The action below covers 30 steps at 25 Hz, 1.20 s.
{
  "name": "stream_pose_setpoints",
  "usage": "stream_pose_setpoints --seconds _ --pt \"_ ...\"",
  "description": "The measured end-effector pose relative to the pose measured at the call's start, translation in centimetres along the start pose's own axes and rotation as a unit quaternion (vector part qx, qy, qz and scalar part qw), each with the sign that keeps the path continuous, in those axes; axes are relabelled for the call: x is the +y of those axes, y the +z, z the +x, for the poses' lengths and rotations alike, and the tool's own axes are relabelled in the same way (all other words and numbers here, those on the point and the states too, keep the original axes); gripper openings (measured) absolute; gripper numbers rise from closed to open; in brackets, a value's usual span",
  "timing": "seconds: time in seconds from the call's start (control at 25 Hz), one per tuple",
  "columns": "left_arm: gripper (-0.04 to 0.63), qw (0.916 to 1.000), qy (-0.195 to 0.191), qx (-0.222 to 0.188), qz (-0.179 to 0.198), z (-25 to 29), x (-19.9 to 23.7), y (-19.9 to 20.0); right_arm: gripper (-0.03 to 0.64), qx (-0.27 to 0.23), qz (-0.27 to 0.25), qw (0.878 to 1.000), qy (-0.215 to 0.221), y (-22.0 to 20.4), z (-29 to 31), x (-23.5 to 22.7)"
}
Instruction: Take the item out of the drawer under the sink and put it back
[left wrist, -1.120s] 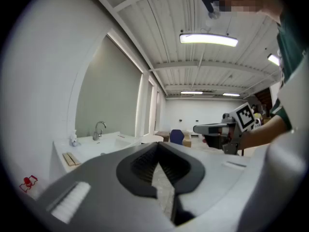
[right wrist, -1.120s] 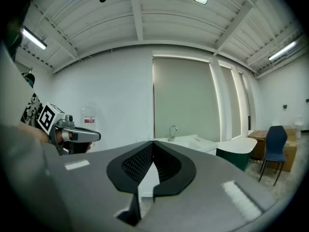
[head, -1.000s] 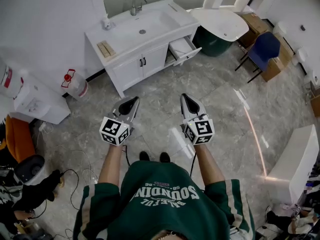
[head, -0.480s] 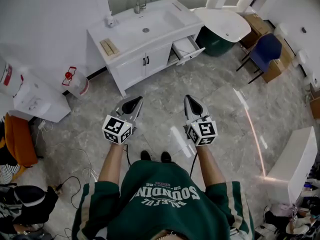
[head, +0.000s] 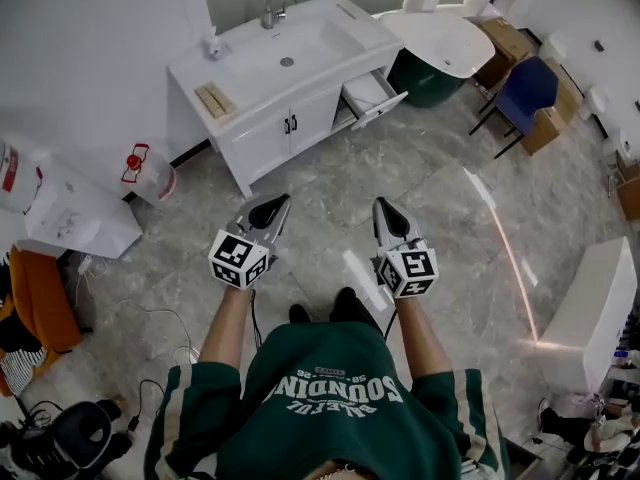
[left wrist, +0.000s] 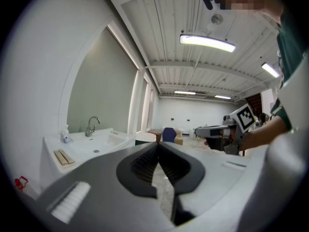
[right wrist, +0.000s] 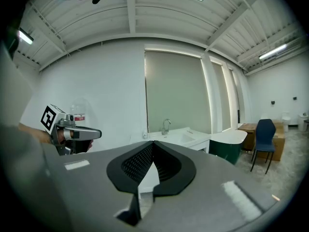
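The white sink cabinet (head: 262, 118) stands across the floor ahead of me, with a basin and a tap on top. At its right end a drawer (head: 372, 96) is pulled out; what lies inside is too small to tell. My left gripper (head: 272, 206) and right gripper (head: 386, 208) are held side by side above the marble floor, well short of the cabinet. Both are shut with nothing between the jaws. The left gripper view shows its tips (left wrist: 158, 144) closed, with the basin (left wrist: 94, 146) far ahead. In the right gripper view the tips (right wrist: 152, 143) meet in front of the sink (right wrist: 179, 136).
A white water dispenser (head: 62, 214) and a water bottle (head: 150, 172) stand at the left wall. Right of the cabinet are a white oval tub (head: 446, 40), a green bin (head: 428, 78) and a blue chair (head: 524, 92). Cables (head: 160, 333) lie on the floor.
Both grippers have edged forward a little together and stay shut. The person's right foot has stepped forward.
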<state>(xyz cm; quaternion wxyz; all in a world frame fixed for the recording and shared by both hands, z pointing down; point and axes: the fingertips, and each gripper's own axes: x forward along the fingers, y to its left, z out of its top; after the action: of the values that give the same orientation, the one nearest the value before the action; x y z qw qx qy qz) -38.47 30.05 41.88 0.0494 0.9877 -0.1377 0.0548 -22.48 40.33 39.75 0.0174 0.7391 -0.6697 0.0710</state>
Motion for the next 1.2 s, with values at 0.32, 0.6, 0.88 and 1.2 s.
stream_pose_setpoints --seconds 0.32,0.6,0.88,1.2 --pt "0.051 0.9998 -0.017 0.009 0.003 4.5 0.2 -0.4 0.002 -0.004 0.013 1.000 -0.015 -0.3 1.6 -4.0" --pt "0.051 0.9997 -0.013 0.021 0.000 12.6 2.3 -0.2 0.002 0.004 0.025 1.000 -0.011 -0.3 7.1 -10.9" --pt "0.051 0.9997 0.012 0.021 -0.006 23.0 4.1 2.1 0.002 0.011 0.011 1.000 0.012 2.3 13.0 -20.4" --pt "0.051 0.9989 0.039 0.027 -0.008 32.3 4.9 3.5 0.002 0.023 0.012 0.999 0.041 3.5 18.0 -29.1"
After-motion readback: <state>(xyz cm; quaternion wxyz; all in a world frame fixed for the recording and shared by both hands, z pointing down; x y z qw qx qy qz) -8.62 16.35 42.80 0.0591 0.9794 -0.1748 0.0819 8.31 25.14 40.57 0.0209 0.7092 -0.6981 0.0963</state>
